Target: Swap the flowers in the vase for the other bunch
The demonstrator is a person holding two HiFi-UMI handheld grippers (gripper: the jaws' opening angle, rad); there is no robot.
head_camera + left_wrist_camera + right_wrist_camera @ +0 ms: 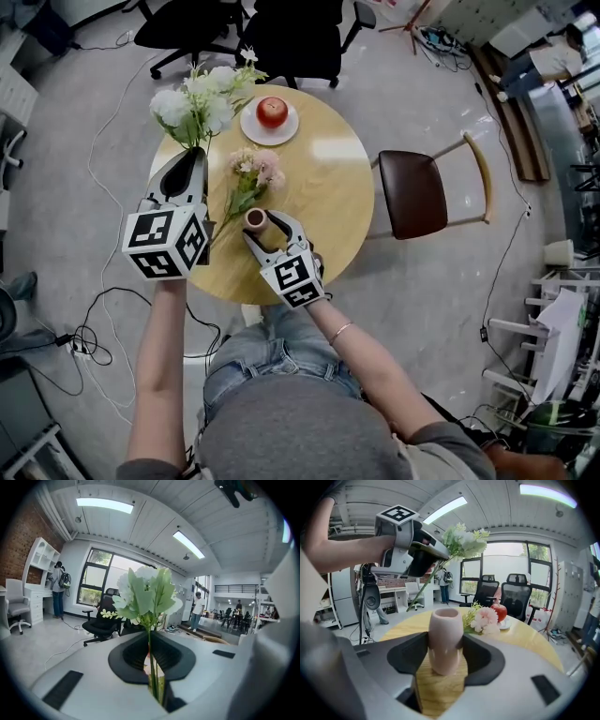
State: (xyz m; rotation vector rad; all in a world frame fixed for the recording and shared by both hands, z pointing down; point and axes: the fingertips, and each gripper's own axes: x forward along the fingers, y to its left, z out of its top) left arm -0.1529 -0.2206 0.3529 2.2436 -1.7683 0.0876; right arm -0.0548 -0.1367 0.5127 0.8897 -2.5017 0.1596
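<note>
A round wooden counter (328, 197) fills the middle of the head view, with a brown-seated chair (412, 192) at its right side and black office chairs (281, 37) beyond its far edge. The left gripper (192, 159) is raised over the counter's left edge, its jaws closed tight on the thin green stems of the white bunch (202, 103). The white blooms and leaves stand out past the jaw tips, and the stem ends hang free in the air, apart from the vase. The right gripper (267, 230) sits low at the near edge of the counter, its jaws clamped on either side of the pink vase (255, 220). The vase stands upright on the wood. The pink bunch (255, 173) lies flat on the counter just beyond and to the left of the vase, its blooms pointing away from the person and its stems running back toward the near left edge. Farther back, near the far edge, a white plate (281, 134) carries a red apple (272, 111).
</note>
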